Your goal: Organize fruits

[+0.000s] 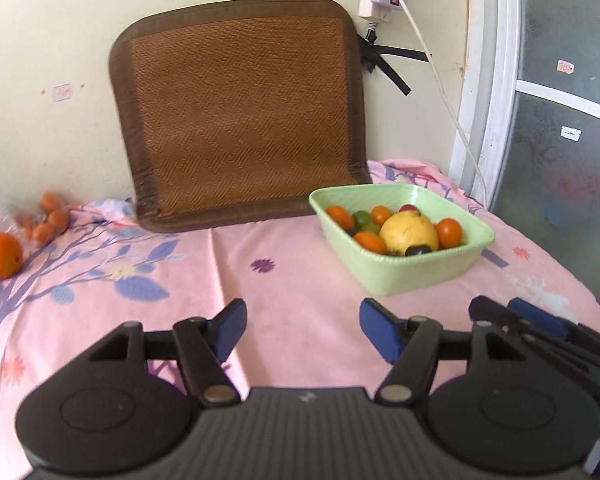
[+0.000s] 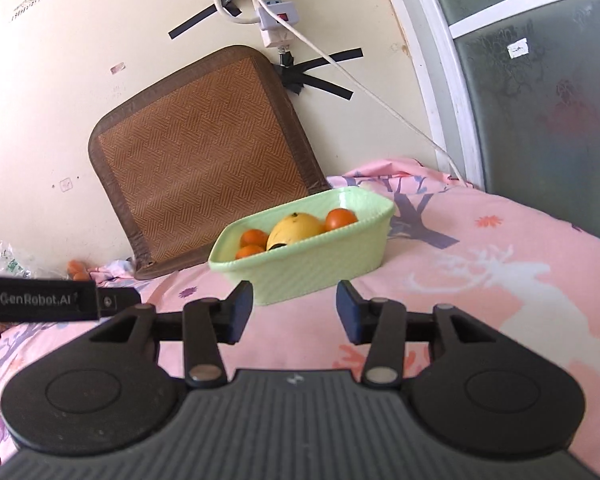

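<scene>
While the ribbed pale-green plastic basket (image 2: 312, 264) hides most fruit behind its near wall, a smooth yellow mango (image 2: 296, 229) shows. Both the left gripper (image 1: 302, 330) and right gripper (image 2: 295, 310) gape, released and empty, over pink floral cloth (image 1: 292, 280).

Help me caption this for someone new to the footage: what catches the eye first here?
The pale green basket on the pink floral sheet, heaped with small orange fruits around one large yellow fruit. Behind it a brown woven mat leans against the wall. Far left lies a lone orange, with smaller ones beside a plastic bag; both tools, left and right, are open and empty.
</scene>
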### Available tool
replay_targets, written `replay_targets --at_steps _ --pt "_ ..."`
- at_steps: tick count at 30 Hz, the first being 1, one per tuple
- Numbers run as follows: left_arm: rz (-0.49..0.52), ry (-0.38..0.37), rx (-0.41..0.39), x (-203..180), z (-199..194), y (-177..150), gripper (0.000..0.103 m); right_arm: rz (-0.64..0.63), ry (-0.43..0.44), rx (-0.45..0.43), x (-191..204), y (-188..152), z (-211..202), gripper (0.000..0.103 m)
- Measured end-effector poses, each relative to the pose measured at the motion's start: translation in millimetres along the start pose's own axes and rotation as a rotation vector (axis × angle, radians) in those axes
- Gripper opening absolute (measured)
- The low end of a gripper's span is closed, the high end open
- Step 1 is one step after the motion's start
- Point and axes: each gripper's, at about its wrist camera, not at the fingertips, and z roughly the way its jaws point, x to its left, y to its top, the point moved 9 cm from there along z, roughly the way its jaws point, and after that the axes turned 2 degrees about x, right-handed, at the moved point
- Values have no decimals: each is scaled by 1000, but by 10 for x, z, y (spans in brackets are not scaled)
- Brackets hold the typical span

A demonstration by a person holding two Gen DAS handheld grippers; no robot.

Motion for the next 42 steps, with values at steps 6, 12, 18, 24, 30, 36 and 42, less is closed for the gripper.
replay_targets --at_steps 6,12,18,24,30,36,42 --pt "4 45 -31 83 -166 -188 85 64 -2 12 -80 -73 -55 49" --pt "8 80 -34 143 -143 -306 94 100 2 17 -136 -97 -73 49" --pt "9 121 -29 211 -59 -402 100 92 10 33 -122 -118 -59 53" --pt "13 145 -44 254 -26 -425 103 92 21 57 -109 -135 -19 54" --pt "37 182 -83 239 -57 -381 103 76 32 84 -72 -156 28 58" --pt "45 191 -86 239 -48 -370 103 75 30 95 -57 -170 44 59" --pt "45 209 -68 248 -23 -400 103 78 32 100 -61 -165 56 60"
